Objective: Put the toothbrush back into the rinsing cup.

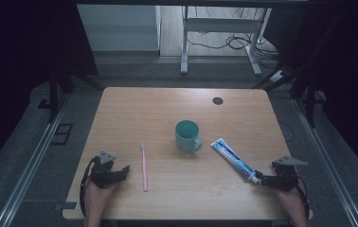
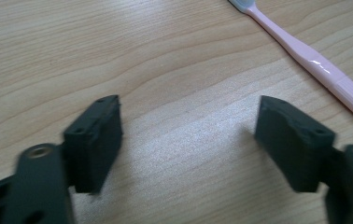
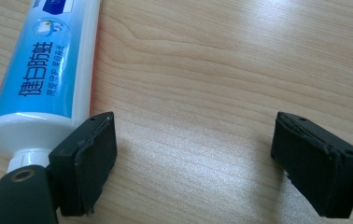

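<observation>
We see the pink toothbrush (image 1: 144, 166) lying lengthwise left of centre in the high view, head toward the top of the frame, just right of the left claw (image 1: 121, 171). In the left claw's own view the toothbrush (image 2: 314, 63) runs down the upper right corner, apart from both jaws. Left claw (image 2: 186, 135) jaws stand apart with bare wood between, gripping nothing.

Toothpaste tube (image 1: 233, 159) lies slanted at lower right of the high view, cap end beside the right claw (image 1: 262, 178). In the right claw's view the tube (image 3: 44, 79) fills the upper left, its white cap end just beside the left-hand jaw; we can't tell if it touches. Right claw (image 3: 193, 144) is wide open, empty.

Teal mug (image 1: 187, 135) stands upright at frame centre, handle toward lower right, between toothbrush and tube. The wooden surface (image 1: 134, 113) has a dark round hole (image 1: 218, 100) at upper right.
</observation>
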A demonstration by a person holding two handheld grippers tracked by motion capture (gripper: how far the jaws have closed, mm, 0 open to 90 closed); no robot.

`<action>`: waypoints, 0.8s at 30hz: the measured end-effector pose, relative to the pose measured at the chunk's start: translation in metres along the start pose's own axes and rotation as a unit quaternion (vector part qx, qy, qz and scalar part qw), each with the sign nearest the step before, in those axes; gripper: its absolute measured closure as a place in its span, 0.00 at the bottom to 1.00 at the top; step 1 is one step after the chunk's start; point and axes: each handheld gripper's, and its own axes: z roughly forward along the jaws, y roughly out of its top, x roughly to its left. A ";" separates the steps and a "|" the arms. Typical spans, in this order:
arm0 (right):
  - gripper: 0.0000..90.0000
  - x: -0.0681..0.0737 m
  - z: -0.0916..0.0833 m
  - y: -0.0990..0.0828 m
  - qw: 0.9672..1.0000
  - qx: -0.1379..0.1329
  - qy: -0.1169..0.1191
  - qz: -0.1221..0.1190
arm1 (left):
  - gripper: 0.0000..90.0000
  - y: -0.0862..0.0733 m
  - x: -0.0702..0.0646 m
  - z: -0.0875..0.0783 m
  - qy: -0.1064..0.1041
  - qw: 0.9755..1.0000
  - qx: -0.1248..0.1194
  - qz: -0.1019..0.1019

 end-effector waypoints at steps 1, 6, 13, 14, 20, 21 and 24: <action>0.16 0.000 0.000 0.000 1.000 0.000 0.000 0.000 | 0.34 0.000 0.000 0.000 0.000 1.000 0.000 0.000; 0.16 0.000 0.000 0.000 1.000 0.000 0.001 -0.002 | 0.48 0.001 -0.001 -0.002 -0.003 1.000 0.001 0.003; 0.16 0.000 0.000 0.000 1.000 0.000 0.002 -0.002 | 0.75 0.005 -0.003 -0.006 -0.003 1.000 0.006 0.000; 0.16 0.000 0.000 0.000 1.000 0.000 0.002 -0.002 | 0.79 0.006 -0.003 -0.006 -0.006 1.000 0.007 -0.005; 0.16 0.000 0.000 0.000 1.000 0.000 0.002 -0.003 | 0.98 0.009 -0.004 -0.012 -0.024 1.000 0.005 -0.011; 0.16 0.000 0.000 0.000 1.000 0.000 0.002 -0.003 | 0.99 0.009 -0.004 -0.012 -0.024 1.000 0.005 -0.011; 0.16 0.000 0.000 0.000 1.000 0.000 0.003 -0.003 | 1.00 0.012 -0.007 -0.014 -0.032 0.999 0.005 -0.004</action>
